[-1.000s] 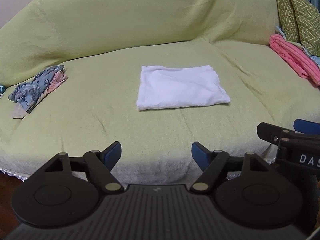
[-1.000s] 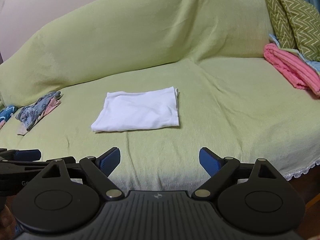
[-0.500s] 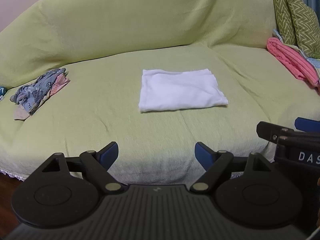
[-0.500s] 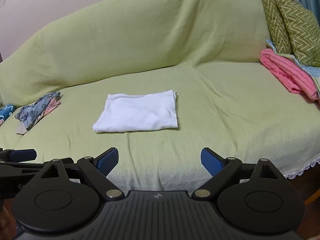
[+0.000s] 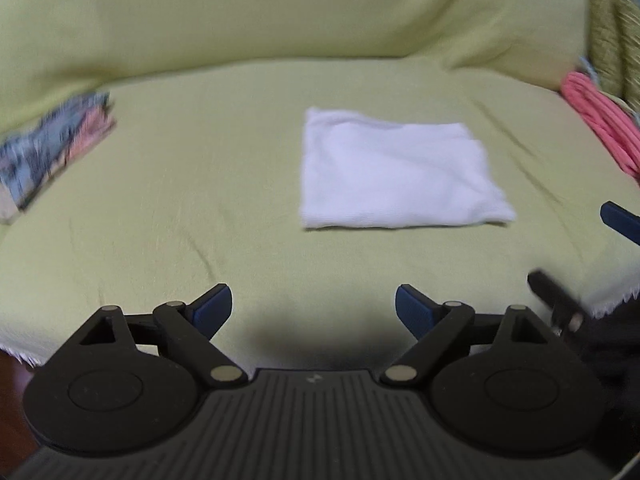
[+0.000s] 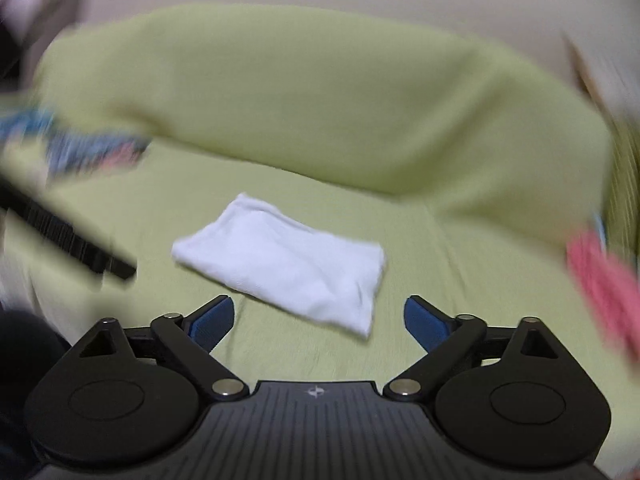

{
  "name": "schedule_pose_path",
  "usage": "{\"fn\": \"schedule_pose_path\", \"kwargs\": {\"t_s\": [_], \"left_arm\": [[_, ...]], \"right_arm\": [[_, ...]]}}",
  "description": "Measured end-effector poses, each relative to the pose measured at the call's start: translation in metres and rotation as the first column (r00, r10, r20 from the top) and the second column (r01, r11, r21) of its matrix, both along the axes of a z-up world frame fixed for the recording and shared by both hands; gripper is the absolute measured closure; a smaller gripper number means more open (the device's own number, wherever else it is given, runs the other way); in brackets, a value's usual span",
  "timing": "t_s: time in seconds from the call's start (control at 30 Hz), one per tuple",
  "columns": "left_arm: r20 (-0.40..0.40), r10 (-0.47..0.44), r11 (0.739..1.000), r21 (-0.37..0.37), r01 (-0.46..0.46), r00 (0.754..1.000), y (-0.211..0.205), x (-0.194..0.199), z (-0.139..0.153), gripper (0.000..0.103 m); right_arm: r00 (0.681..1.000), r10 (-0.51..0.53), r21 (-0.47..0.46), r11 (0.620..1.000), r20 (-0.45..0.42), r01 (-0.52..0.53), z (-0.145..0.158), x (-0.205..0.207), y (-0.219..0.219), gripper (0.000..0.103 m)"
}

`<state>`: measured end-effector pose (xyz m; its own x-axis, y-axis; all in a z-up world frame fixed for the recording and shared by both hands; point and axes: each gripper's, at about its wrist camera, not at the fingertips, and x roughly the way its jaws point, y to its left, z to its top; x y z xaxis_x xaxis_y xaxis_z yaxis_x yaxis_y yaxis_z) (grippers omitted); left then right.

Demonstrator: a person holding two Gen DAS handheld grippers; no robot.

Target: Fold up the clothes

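white folded cloth (image 5: 396,176) lay flat on the couch cover (image 5: 180,208), ahead of both sets of fingers | left gripper (image 5: 312,308) empty, jaws opening | right gripper (image 6: 318,318) empty, jaws closing | looked soft, light, floppy, so I'd pinch a corner edge

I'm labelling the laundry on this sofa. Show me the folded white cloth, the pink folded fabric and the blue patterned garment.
folded white cloth (image 5: 396,176): left wrist view, middle of its top layer.
pink folded fabric (image 5: 600,124): left wrist view, on its ribbed folded edge.
blue patterned garment (image 5: 52,148): left wrist view, blurred, middle of the crumpled heap.
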<state>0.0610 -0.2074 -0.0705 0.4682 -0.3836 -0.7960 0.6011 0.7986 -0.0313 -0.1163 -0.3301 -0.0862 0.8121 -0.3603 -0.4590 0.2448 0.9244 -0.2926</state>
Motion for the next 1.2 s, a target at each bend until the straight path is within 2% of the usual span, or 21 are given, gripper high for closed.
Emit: {"fn": "schedule_pose_path", "kwargs": {"t_s": [0.07, 0.1, 0.17, 0.23, 0.33, 0.4, 0.47, 0.5, 0.6, 0.73, 0.87, 0.93, 1.0, 1.03, 1.13, 1.2], "left_arm": [[-0.054, 0.026, 1.000, -0.009, -0.027, 0.998, 0.002, 0.027, -0.008, 0.016], [-0.080, 0.036, 0.999, -0.020, -0.038, 0.996, 0.003, 0.040, -0.011, 0.017], [-0.128, 0.051, 0.997, -0.044, -0.057, 0.991, 0.005, 0.062, -0.014, 0.017], [-0.171, 0.061, 0.995, -0.069, -0.074, 0.983, 0.007, 0.081, -0.016, 0.017], [-0.240, 0.068, 0.988, -0.117, -0.098, 0.968, 0.010, 0.105, -0.019, 0.017], [-0.311, 0.069, 0.979, -0.162, -0.124, 0.948, 0.012, 0.119, -0.023, 0.017], [-0.392, 0.067, 0.964, -0.211, -0.160, 0.918, 0.014, 0.131, -0.029, 0.017], [-0.429, 0.063, 0.955, -0.236, -0.179, 0.901, 0.015, 0.137, -0.032, 0.017], [-0.531, 0.040, 0.919, -0.314, -0.240, 0.847, 0.014, 0.151, -0.041, 0.017], [-0.656, -0.015, 0.856, -0.399, -0.330, 0.755, 0.004, 0.168, -0.058, 0.017], [-0.713, -0.056, 0.824, -0.428, -0.370, 0.699, -0.012, 0.178, -0.072, 0.018], [-0.739, -0.098, 0.801, -0.456, -0.388, 0.666, -0.020, 0.180, -0.078, 0.020], [-0.746, -0.120, 0.786, -0.475, -0.396, 0.655, -0.028, 0.182, -0.082, 0.026], [-0.743, -0.116, 0.786, -0.475, -0.396, 0.659, -0.032, 0.184, -0.083, 0.032], [-0.730, -0.085, 0.801, -0.454, -0.389, 0.678, -0.043, 0.192, -0.087, 0.044], [-0.715, -0.102, 0.813, -0.460, -0.356, 0.691, -0.049, 0.195, -0.088, 0.055]], "right_arm": [[0.994, 0.100, -0.149, 0.983, -0.044, -0.106, -0.018, 0.026, 0.015, 0.020], [0.987, 0.144, -0.212, 0.965, -0.070, -0.156, -0.028, 0.039, 0.022, 0.027], [0.969, 0.215, -0.308, 0.920, -0.121, -0.242, -0.045, 0.064, 0.034, 0.034], [0.946, 0.277, -0.373, 0.870, -0.168, -0.321, -0.060, 0.089, 0.043, 0.044], [0.910, 0.347, -0.437, 0.799, -0.227, -0.414, -0.078, 0.118, 0.055, 0.049], [0.889, 0.362, -0.475, 0.752, -0.281, -0.457, -0.090, 0.133, 0.060, 0.051], [0.868, 0.377, -0.488, 0.719, -0.324, -0.495, -0.100, 0.143, 0.062, 0.073], [0.860, 0.382, -0.485, 0.712, -0.338, -0.507, -0.103, 0.147, 0.062, 0.098], [0.874, 0.392, -0.435, 0.760, -0.287, -0.483, -0.097, 0.150, 0.053, 0.097], [0.907, 0.384, -0.389, 0.820, -0.173, -0.421, -0.082, 0.144, 0.037, 0.097], [0.930, 0.360, -0.351, 0.863, -0.079, -0.364, -0.070, 0.139, 0.023, 0.097], [0.936, 0.350, -0.327, 0.880, -0.047, -0.345, -0.064, 0.139, 0.015, 0.097], [0.941, 0.337, -0.307, 0.894, -0.015, -0.325, -0.060, 0.139, 0.007, 0.097], [0.943, 0.333, -0.301, 0.899, -0.004, -0.319, -0.058, 0.138, 0.003, 0.097], [0.944, 0.329, -0.285, 0.906, 0.014, -0.312, -0.056, 0.137, -0.003, 0.097], [0.942, 0.335, -0.278, 0.907, 0.014, -0.318, -0.056, 0.136, -0.005, 0.097]]}}
